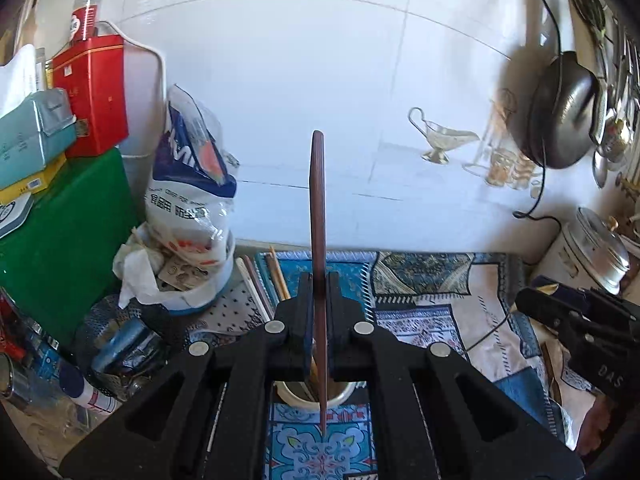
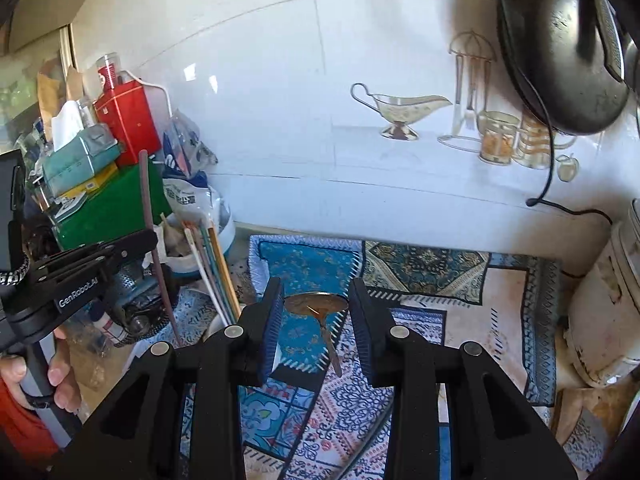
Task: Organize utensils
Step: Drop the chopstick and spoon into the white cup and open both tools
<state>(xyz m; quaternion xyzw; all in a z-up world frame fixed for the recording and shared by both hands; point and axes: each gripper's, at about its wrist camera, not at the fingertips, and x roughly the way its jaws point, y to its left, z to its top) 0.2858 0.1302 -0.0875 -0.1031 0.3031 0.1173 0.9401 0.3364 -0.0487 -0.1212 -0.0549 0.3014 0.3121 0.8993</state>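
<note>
My left gripper is shut on a dark brown chopstick, which stands upright with its thin tip pointing down. Right below it sits a white cup with several utensils inside. In the right wrist view the same gripper grips that chopstick at the left, next to the cup's other chopsticks. My right gripper is shut on the bowl of a brass spoon, whose handle hangs down over the patterned cloth. The right gripper also shows at the right edge of the left wrist view.
A green box, red tin, tissue box and plastic bag crowd the left. A tiled wall stands behind. A dark wok hangs at upper right above a white pot. A person's hand holds the left gripper's handle.
</note>
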